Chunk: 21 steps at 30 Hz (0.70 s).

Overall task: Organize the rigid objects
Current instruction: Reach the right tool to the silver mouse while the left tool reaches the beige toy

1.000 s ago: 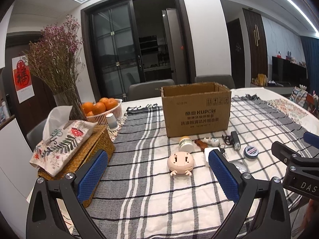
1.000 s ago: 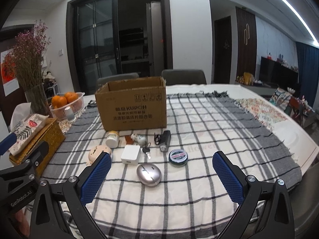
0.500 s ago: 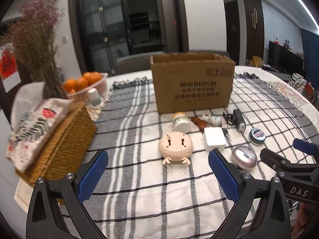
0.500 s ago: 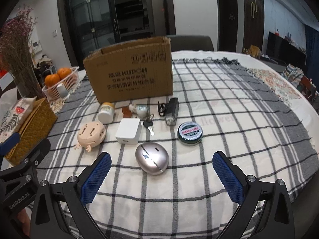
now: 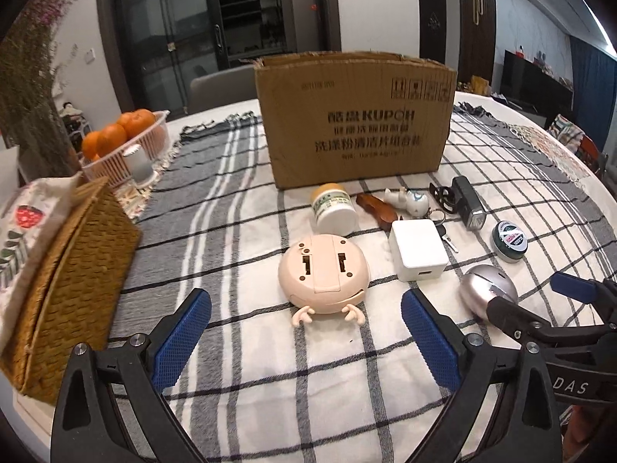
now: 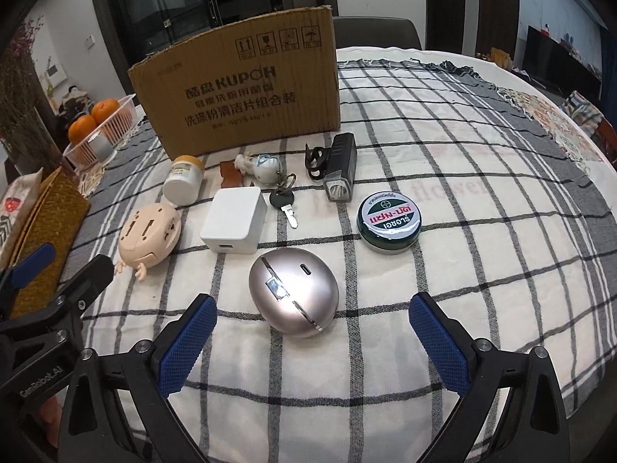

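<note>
My left gripper [image 5: 304, 341] is spread wide, holding nothing, above the checked grey-and-white tablecloth [image 5: 239, 239]. Just ahead of its blue pads lies the round peach-coloured plastic toy with small feet [image 5: 323, 272], underside up.

My right gripper [image 6: 308, 339] is also spread wide and empty. The oval pinkish-silver metallic device [image 6: 294, 296] lies on the cloth between and just beyond its fingertips, not touched by either pad.

Other items, all lying in front of the open brown cardboard box with printed lettering [image 6: 239, 88]:
- white square plastic charger block [image 6: 234, 220], just beside the peach toy;
- white pill bottle with yellow cap [image 6: 183, 184], on its side;
- small brown leather piece [image 6: 230, 176] touching a white ceramic figurine keyring [image 6: 262, 166], with a black-headed key [image 6: 284, 204];
- black rectangular torch with strap [image 6: 339, 173];
- round green balm tin with red-and-white label [image 6: 388, 222], well apart from the oval device.

Left edge: woven wicker tissue box [image 5: 65, 281], white basket of oranges [image 5: 127, 135].
</note>
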{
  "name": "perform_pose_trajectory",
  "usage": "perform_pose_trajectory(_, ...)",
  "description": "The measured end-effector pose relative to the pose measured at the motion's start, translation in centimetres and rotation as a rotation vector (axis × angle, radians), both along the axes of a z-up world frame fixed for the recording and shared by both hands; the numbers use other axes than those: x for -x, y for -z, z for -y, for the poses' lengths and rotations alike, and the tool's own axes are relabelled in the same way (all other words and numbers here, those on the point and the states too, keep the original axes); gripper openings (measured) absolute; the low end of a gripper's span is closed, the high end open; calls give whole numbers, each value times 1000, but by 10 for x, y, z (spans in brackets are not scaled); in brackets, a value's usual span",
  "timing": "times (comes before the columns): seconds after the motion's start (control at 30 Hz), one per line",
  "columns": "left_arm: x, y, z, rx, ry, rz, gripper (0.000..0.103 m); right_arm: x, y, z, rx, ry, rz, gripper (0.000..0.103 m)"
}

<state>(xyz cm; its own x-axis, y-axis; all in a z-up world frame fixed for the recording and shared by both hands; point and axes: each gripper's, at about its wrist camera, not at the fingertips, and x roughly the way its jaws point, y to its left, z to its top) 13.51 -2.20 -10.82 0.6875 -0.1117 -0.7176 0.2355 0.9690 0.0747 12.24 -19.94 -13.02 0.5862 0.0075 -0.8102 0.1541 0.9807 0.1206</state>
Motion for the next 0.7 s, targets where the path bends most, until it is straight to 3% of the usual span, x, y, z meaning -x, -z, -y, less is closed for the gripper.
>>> perform_pose_trajectory(0.53, -42, 25, 11, 15, 58, -71, 94, -26, 19, -7, -9, -23, -42, 79)
perform_pose_trajectory(0.7, -52, 33, 16, 9, 53, -83, 89, -31, 23, -10, -15, -38, -54, 66)
